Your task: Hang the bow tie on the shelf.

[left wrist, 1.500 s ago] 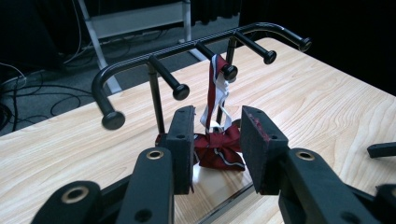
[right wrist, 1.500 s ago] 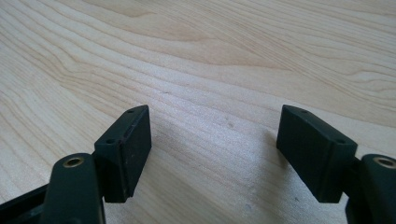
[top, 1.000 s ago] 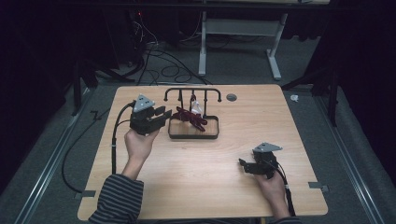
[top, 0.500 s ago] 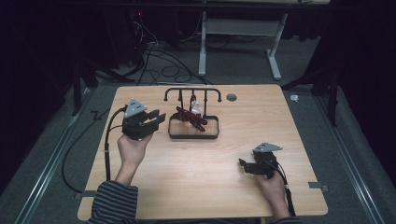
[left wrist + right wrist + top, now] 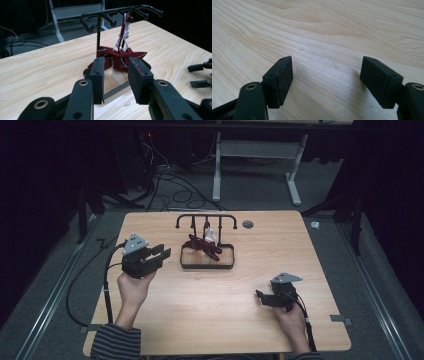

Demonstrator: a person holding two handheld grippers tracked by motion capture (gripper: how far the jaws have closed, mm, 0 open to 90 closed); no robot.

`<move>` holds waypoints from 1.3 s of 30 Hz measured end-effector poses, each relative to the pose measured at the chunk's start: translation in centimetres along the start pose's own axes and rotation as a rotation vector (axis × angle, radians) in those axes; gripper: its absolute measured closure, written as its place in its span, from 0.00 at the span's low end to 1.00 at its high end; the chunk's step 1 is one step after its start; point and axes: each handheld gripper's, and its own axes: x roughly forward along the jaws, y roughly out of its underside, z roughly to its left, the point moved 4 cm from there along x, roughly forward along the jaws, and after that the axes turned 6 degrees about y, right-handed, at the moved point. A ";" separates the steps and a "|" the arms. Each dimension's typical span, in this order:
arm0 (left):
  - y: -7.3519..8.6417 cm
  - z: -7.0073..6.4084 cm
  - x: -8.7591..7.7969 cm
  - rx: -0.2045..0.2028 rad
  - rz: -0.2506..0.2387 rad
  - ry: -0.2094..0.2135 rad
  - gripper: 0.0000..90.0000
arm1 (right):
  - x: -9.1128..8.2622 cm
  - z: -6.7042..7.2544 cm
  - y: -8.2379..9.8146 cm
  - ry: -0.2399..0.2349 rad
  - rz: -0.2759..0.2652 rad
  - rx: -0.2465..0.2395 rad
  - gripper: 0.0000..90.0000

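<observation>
Jaws parted, empty; red striped bow tie (image 5: 117,58) hangs crumpled.

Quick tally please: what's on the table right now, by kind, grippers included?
Grippers: 2, left gripper and right gripper, both empty
Racks: 1, black rack with tray base
Bow ties: 1, red bow tie, strap hooked on a rack peg
Total: 4
</observation>
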 end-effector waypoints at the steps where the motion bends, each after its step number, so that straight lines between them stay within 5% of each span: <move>1: 0.1 0.0 -0.2 -0.001 0.003 -0.001 0.74 | 0.0 0.0 0.0 0.000 -0.001 -0.001 0.31; 39: 5.4 -0.2 -4.0 -0.027 0.022 0.021 0.69 | 0.1 0.0 -0.1 0.006 0.000 0.009 0.31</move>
